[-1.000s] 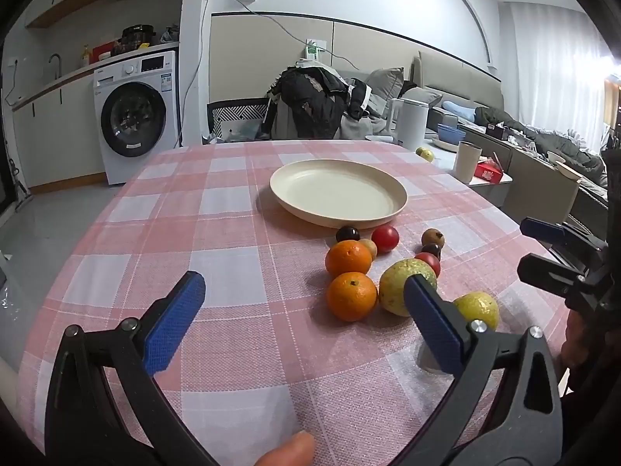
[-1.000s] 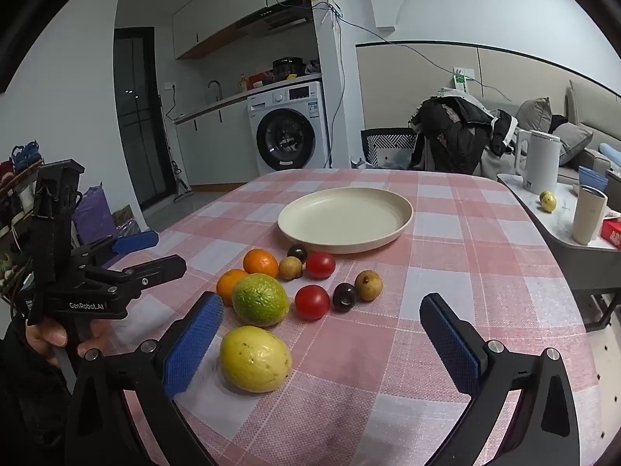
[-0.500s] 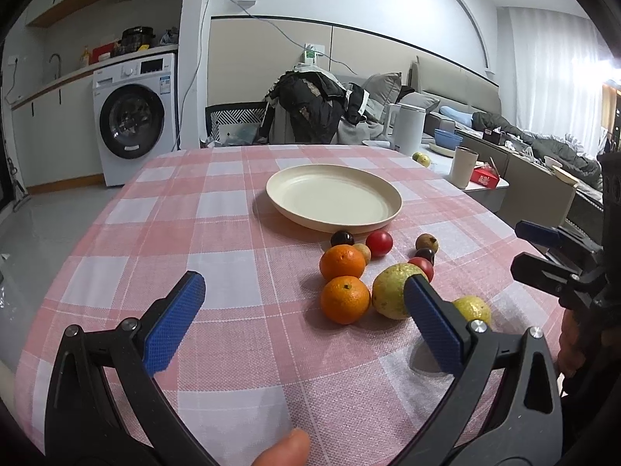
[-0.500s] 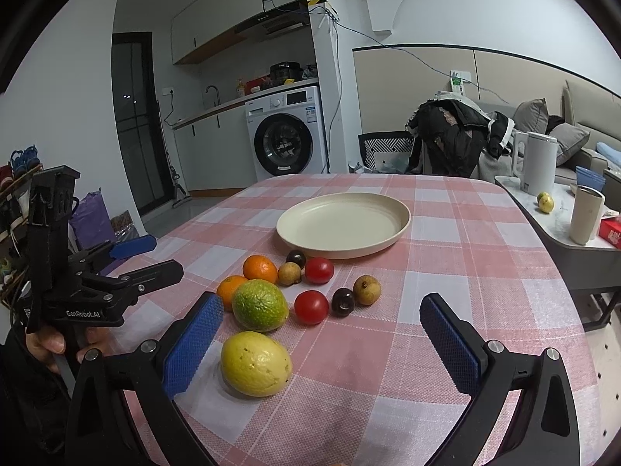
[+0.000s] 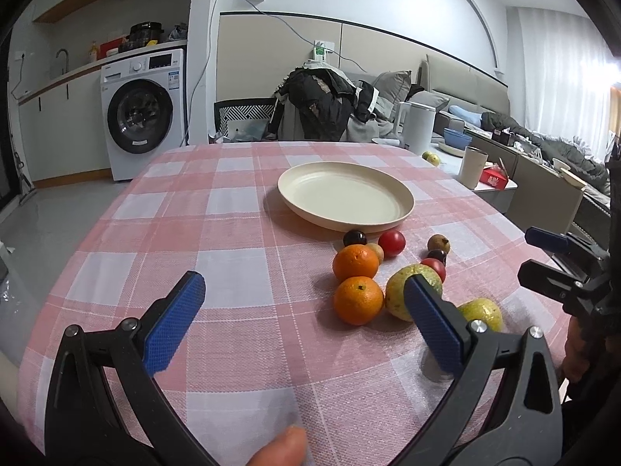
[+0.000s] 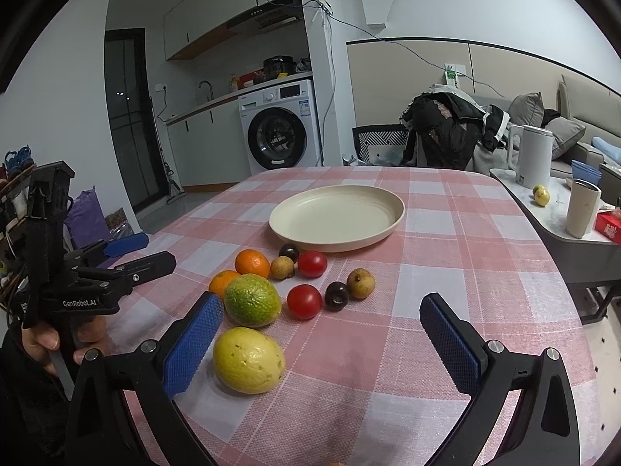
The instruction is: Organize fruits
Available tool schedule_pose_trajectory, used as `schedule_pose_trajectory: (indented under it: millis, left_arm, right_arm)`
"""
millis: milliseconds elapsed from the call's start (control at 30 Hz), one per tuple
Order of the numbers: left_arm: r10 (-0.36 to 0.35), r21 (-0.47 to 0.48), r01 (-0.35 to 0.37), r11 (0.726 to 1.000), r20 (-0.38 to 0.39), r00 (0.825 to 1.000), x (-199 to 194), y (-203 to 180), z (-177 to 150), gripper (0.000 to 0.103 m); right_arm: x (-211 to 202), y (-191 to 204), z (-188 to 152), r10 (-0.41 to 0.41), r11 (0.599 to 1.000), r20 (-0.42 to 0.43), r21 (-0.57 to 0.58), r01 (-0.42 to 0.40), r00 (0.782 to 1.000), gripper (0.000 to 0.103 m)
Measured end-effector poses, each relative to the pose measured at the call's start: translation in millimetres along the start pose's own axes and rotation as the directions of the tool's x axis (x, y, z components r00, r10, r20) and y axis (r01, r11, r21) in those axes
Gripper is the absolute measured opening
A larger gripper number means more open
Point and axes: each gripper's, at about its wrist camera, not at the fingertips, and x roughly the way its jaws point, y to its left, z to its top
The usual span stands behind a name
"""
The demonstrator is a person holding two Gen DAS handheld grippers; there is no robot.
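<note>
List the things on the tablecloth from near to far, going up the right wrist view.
Yellow fruit → green citrus → lower red tomato → upper red tomato → cream plate.

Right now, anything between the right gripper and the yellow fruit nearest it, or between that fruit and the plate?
Nothing blocks the open right gripper from the yellow fruit. The green fruit, tomatoes and other small fruits lie between it and the empty plate, so carry it over them.

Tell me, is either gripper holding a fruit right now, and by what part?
Nothing is held. The left gripper and right gripper are both open above the table, with no fruit between their fingers.
</note>
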Motion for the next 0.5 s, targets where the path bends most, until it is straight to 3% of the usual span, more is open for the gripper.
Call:
schedule_pose_trajectory:
  millis: [500]
  left_arm:
    - [-0.007,0.000,0.007,1.000,-0.014,1.000,3.5,0.7,-1.5,0.102]
  right_arm:
    - [0.5,-0.4,-0.6,-0.011,1.000,-0.001,-0.006,0.011,1.000,0.103]
